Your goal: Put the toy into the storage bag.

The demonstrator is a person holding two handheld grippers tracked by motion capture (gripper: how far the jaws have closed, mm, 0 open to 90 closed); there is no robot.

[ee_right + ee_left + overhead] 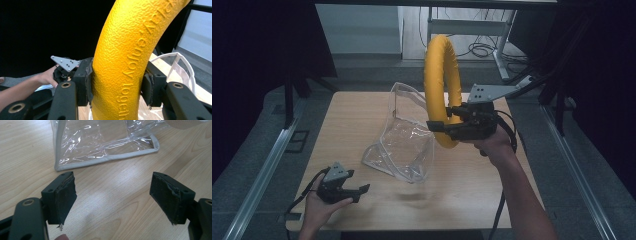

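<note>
A thick yellow ring [438, 75] with raised lettering stands upright in the air above the table, held by its lower part. My right gripper [446, 125] is shut on the yellow ring [125, 62], its pads [83, 81] pressing both sides. Below and left of the ring lies a clear plastic bag [404, 137] with a pale trim, its mouth standing open. The bag's bottom edge [105, 147] lies just beyond my left gripper [112, 197], which is open and holds nothing. That left gripper [362, 192] rests low over the table's front left, in a hand.
The wooden table [362, 110] has metal rails along its left and right sides. Behind it stand a desk frame and loose cables [482, 47] on the floor. The other hand and its gripper [63, 66] appear behind the ring in the right gripper view.
</note>
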